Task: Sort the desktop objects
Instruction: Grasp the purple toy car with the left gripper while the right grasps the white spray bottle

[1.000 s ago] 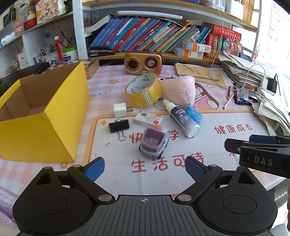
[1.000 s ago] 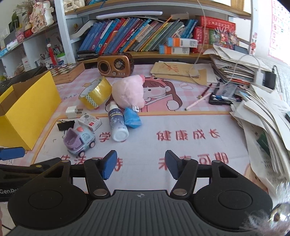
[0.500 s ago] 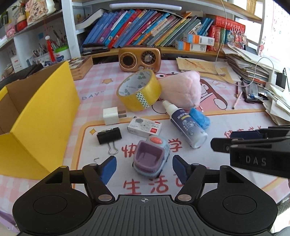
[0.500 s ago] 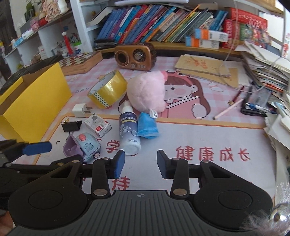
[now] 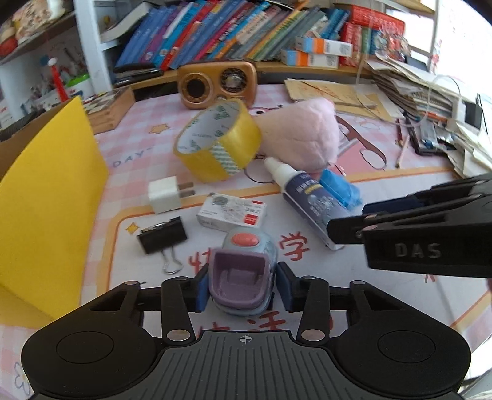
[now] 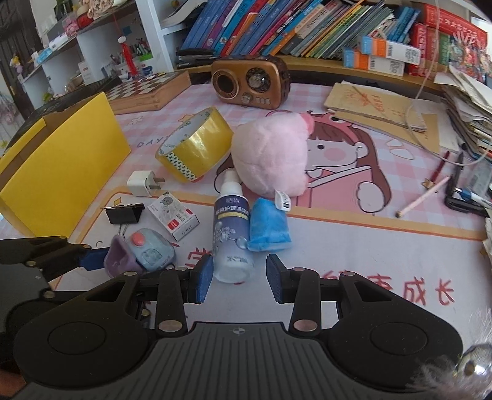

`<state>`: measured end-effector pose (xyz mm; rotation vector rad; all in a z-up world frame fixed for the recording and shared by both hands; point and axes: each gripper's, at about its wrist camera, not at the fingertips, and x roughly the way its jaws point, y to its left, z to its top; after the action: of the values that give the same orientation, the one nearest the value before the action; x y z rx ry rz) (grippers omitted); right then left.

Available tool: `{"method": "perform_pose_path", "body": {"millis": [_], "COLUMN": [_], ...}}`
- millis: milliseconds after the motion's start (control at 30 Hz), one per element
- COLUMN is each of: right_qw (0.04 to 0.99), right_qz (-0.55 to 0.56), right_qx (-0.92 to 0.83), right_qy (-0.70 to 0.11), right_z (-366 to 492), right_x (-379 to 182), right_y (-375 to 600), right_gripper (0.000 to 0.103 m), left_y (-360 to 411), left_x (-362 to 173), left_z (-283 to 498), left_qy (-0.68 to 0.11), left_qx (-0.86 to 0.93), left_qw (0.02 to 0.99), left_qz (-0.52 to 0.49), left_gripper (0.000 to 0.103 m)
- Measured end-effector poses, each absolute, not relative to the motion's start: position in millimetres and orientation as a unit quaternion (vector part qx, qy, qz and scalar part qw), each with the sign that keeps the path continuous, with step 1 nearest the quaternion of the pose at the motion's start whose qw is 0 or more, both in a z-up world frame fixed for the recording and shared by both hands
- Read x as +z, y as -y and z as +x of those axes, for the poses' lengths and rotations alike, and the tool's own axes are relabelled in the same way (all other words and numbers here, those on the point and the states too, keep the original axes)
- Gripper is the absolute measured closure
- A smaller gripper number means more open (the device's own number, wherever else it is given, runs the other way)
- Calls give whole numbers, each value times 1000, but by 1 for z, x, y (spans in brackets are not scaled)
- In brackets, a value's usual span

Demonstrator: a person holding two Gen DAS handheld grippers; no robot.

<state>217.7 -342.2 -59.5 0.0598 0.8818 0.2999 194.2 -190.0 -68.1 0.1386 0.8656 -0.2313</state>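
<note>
Left gripper (image 5: 243, 290) pads bracketing toy car (image 5: 243, 277) on mat, contact unclear, right gripper (image 6: 239, 278) jaws apart, straddling spray bottle (image 6: 231, 229) base, ungripped, right view alone shows chessboard (image 6: 147, 87), yellow box (image 5: 49, 197) left.

You are working in bright daylight that enters from about two o'clock in both views, where the window area blows out to white. On the counter (image 5: 384, 270) shadows are soft and short, falling toward seven o'clock. The left wrist view shows motion smear: the tape roll (image 5: 218, 143) and the yellow box (image 5: 46, 200) have soft edges, while the right wrist view is crisper. Fisheye bending curves the bookshelf (image 6: 307, 27) and crowds the corners into black. The radio (image 6: 250, 81) carries small glints.
</note>
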Motion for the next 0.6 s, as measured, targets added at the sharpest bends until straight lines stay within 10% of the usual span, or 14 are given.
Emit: {"method": "perform_pose_path", "body": {"millis": [600], "right_qw": [886], "right_qz": [-63], "right_qx": [175], "right_qy": [-426], "right_z": [248], "right_x": [-77], "right_y": [304], "right_gripper": [66], "left_y": [176], "left_x": [-70], "left_z": [189], "left_qy": [-432], "left_qx": [-90], "left_qw": [896], "left_qz": [54], "left_gripper": [64]}}
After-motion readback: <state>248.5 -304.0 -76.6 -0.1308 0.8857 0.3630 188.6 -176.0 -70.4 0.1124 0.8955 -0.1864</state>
